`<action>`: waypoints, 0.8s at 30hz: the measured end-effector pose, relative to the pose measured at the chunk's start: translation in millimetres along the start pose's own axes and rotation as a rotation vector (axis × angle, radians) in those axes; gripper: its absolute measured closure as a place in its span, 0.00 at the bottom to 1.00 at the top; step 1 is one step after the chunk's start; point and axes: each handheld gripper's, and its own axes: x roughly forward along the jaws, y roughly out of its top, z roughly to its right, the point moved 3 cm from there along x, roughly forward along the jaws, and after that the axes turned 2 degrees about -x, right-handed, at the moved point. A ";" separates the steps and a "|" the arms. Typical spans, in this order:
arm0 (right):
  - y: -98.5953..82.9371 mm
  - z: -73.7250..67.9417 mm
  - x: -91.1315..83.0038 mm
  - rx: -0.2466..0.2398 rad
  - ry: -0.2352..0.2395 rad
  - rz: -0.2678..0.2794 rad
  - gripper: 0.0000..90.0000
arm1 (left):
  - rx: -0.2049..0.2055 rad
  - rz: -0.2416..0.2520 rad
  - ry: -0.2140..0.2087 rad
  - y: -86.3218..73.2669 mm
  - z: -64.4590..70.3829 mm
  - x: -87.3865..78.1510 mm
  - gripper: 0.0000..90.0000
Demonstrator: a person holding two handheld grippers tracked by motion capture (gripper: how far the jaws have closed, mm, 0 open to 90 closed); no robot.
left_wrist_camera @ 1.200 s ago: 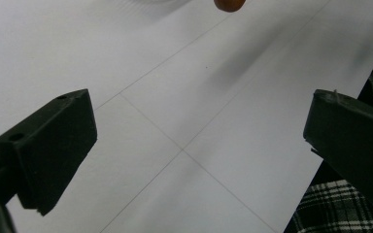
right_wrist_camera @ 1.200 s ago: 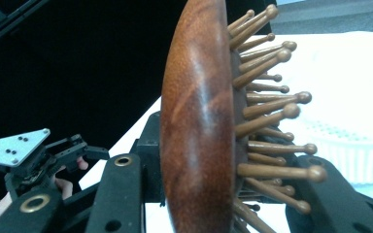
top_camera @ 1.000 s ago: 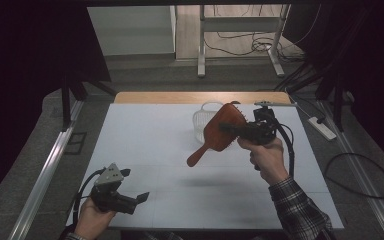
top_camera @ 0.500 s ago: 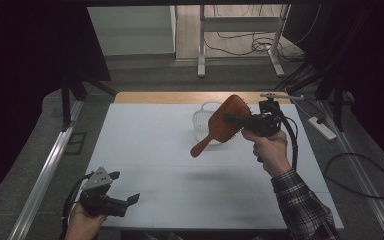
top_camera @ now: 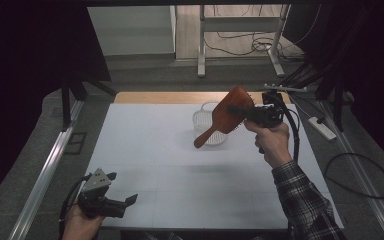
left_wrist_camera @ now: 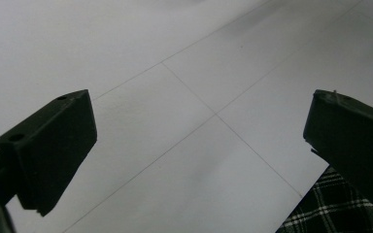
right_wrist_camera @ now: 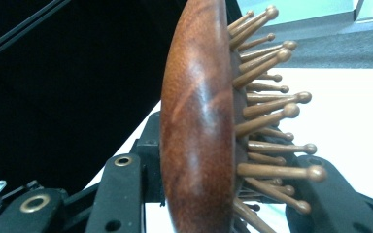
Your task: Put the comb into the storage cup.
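Note:
A reddish-brown wooden hairbrush (top_camera: 225, 118) hangs in the air over the far right of the white table (top_camera: 155, 150), head up and handle slanting down-left. My right gripper (top_camera: 241, 112) is shut on its head; in the right gripper view the wooden back (right_wrist_camera: 199, 121) and pegged bristles (right_wrist_camera: 267, 116) sit between the jaws. Just behind and below the brush stands a clear plastic basket (top_camera: 204, 125). My left gripper (top_camera: 128, 201) is open and holds nothing, low at the table's near left corner, and the left gripper view looks down on bare table (left_wrist_camera: 175, 97) between the wide-apart jaws.
A wooden strip (top_camera: 160, 97) runs along the table's far edge. Metal rails (top_camera: 45, 170) flank the left side. A power strip (top_camera: 322, 128) and cables (top_camera: 360, 175) lie on the floor at the right. A plaid sleeve (top_camera: 305, 200) reaches in from the bottom right.
My right gripper has lifted the hairbrush higher and farther back, over the basket. My left gripper has drawn back toward the near left corner.

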 end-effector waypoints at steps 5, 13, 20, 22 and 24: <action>6.3 5.2 0.5 0.002 -0.018 0.006 0.63 | -0.002 -0.010 0.013 -1.1 -1.0 -1.9 0.00; 16.3 13.4 2.0 0.009 -0.045 0.017 0.63 | -0.003 -0.015 0.007 -1.1 -0.7 -1.0 0.00; 23.3 19.9 3.3 0.019 -0.067 0.028 0.63 | -0.008 -0.018 -0.004 -1.2 -1.4 -0.5 0.00; 25.8 22.4 3.9 0.022 -0.075 0.030 0.63 | -0.005 -0.021 -0.002 -1.2 -1.2 -0.1 0.00; 27.6 24.4 4.7 0.024 -0.081 0.031 0.63 | -0.002 -0.025 -0.002 -1.2 -1.1 0.0 0.00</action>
